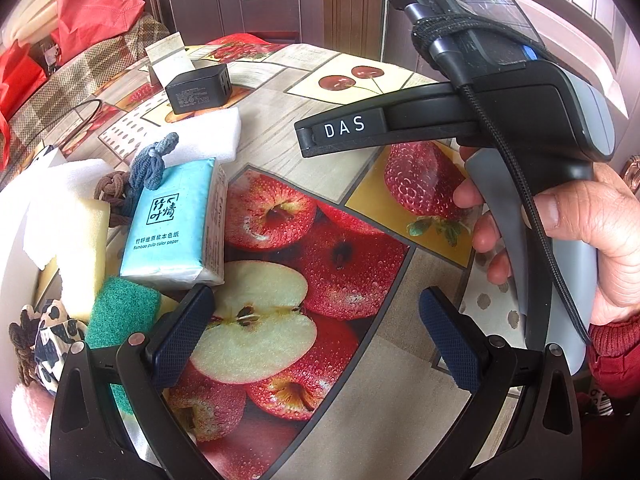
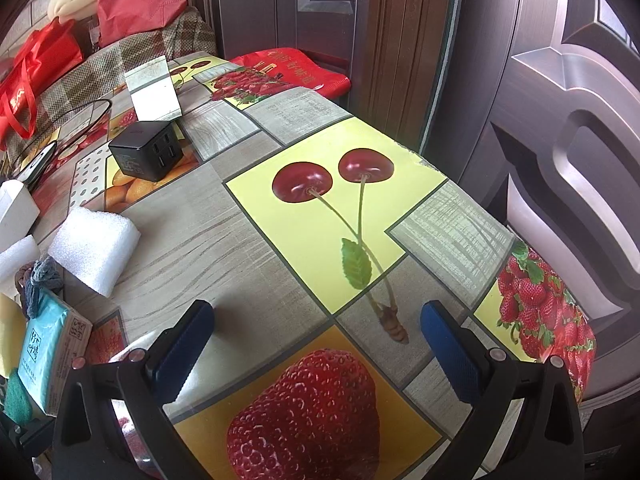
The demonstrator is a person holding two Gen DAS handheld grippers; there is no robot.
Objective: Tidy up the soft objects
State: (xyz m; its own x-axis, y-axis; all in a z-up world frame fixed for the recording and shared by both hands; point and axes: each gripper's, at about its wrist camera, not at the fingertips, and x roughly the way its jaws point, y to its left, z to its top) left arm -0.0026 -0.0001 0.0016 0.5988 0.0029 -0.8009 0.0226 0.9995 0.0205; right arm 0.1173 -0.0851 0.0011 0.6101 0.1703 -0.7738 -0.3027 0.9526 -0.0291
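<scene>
Left wrist view: the left gripper [image 1: 316,328] gapes empty, its left finger just beside the tissue pack [image 1: 172,220], which lies at 10 o'clock, long axis toward 12. The right gripper [image 2: 316,340], also apart, is farther off. Sponges [image 1: 120,312] are partly hidden; the pile is cut off at the frame edge.

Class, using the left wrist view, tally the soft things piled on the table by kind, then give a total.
White foam blocks: 2
Sponges: 2
Tissue packs: 1
Hair ties and scrunchies: 4
Total: 9
</scene>
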